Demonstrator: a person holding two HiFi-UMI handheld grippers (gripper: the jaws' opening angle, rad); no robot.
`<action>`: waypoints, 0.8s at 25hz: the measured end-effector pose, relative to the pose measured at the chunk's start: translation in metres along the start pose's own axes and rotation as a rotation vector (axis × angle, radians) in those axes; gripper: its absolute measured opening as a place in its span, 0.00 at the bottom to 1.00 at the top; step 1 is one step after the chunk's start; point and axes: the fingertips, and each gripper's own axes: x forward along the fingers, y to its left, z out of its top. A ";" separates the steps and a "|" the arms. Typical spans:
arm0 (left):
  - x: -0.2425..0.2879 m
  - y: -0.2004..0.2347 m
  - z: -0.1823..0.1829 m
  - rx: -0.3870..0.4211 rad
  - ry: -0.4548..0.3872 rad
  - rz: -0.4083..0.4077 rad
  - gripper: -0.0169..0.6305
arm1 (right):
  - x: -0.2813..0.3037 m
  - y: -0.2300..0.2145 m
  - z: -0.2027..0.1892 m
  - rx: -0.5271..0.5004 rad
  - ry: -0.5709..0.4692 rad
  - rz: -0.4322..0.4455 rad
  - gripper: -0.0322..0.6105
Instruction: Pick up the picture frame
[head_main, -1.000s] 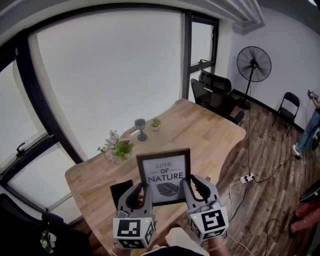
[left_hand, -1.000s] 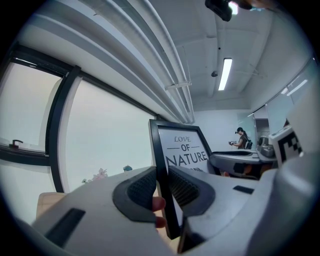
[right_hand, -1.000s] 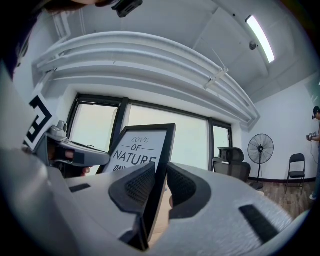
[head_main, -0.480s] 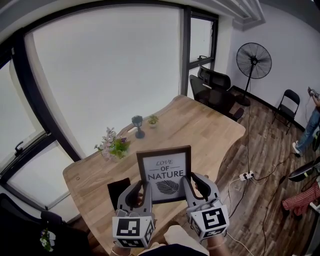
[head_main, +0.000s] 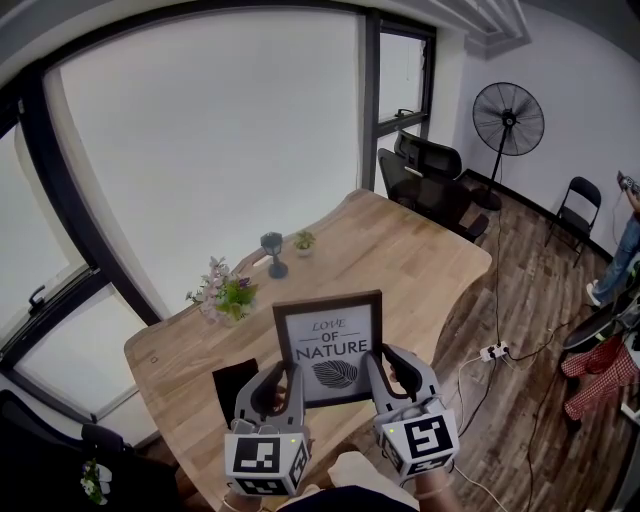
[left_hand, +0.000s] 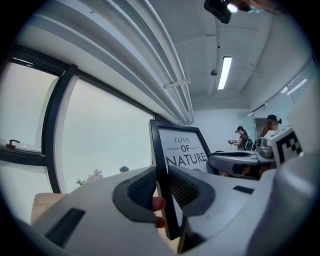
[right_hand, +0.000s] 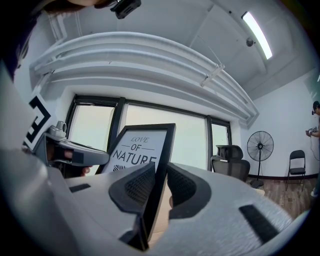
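The picture frame (head_main: 328, 338) is black with a white print reading "LOVE OF NATURE". It stands upright in the air above the near end of the wooden table (head_main: 410, 260). My left gripper (head_main: 291, 374) is shut on the frame's lower left edge, and my right gripper (head_main: 373, 364) is shut on its lower right edge. In the left gripper view the frame (left_hand: 182, 150) runs edge-on between the ribbed pads of the left gripper (left_hand: 162, 187). In the right gripper view the frame (right_hand: 139, 146) is likewise pinched by the right gripper (right_hand: 160, 184).
On the table stand a flower bunch (head_main: 226, 295), a dark goblet (head_main: 272, 252), a small potted plant (head_main: 304, 240) and a black pad (head_main: 236, 385). Office chairs (head_main: 425, 185), a fan (head_main: 508, 125), a folding chair (head_main: 578, 215) and a floor power strip (head_main: 492, 355) are beyond. People stand at the right edge.
Both grippers and the frame keep the same place and grip. The table and its objects have slid slightly in the head view, and a person in red checked clothing has moved at the right edge.
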 end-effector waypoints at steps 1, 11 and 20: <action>0.001 0.000 0.000 0.001 0.000 0.000 0.14 | 0.001 -0.001 0.001 -0.002 0.001 0.001 0.17; 0.014 0.002 0.001 0.004 0.003 -0.001 0.14 | 0.012 -0.008 -0.001 0.000 -0.002 0.000 0.17; 0.025 0.003 -0.001 0.000 0.007 0.004 0.14 | 0.021 -0.015 -0.007 0.016 0.001 0.011 0.17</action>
